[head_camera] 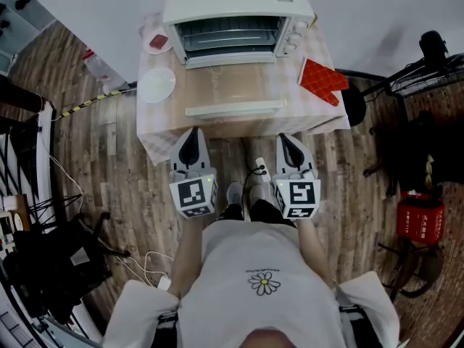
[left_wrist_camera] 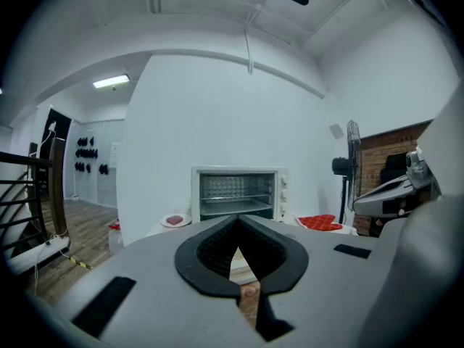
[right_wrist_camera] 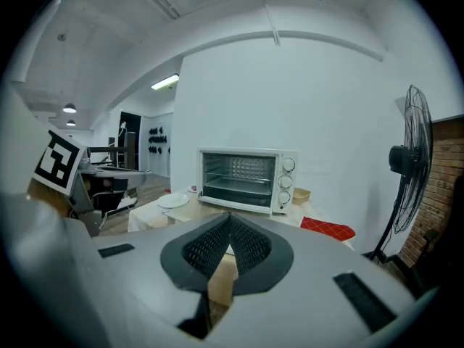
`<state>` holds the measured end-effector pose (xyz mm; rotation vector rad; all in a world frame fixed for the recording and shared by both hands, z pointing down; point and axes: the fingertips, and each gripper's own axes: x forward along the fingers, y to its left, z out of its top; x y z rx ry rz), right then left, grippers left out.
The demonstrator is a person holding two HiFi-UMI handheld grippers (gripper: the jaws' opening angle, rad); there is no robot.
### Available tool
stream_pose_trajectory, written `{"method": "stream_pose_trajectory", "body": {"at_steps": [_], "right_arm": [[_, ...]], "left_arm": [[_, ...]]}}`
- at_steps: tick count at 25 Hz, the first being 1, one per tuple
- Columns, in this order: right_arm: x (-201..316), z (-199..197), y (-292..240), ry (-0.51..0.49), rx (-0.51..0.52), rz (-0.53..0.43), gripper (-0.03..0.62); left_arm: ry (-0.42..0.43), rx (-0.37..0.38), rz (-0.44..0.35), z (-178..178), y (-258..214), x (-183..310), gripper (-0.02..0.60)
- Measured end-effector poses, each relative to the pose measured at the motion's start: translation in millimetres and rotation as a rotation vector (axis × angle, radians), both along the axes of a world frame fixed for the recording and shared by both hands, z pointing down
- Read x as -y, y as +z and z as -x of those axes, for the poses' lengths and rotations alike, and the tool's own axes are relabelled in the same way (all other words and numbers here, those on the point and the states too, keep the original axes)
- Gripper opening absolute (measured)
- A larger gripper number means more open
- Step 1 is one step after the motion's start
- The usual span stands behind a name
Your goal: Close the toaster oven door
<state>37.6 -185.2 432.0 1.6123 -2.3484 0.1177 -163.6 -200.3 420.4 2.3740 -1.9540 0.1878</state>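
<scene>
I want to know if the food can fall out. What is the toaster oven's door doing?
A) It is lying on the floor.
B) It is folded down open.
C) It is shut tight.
B: the toaster oven door lies folded down flat on the table in front of the toaster oven, so the rack inside shows.
</scene>
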Motion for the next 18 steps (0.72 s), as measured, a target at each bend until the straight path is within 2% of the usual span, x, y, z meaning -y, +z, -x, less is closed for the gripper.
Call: {"method": "stream_pose_trajectory", "body": {"at_steps": [11, 18], "right_arm": [[39, -1, -7, -0.059, 0.046, -0.048, 0.009], [43, -12, -11, -0.050, 0.056, -0.064, 0.009]], "left_arm": [[-0.037, 0.019, -0.022, -13, -10, 18, 0.017], [-0.052, 0.004, -0.036, -19, -16, 25, 0.016]]}}
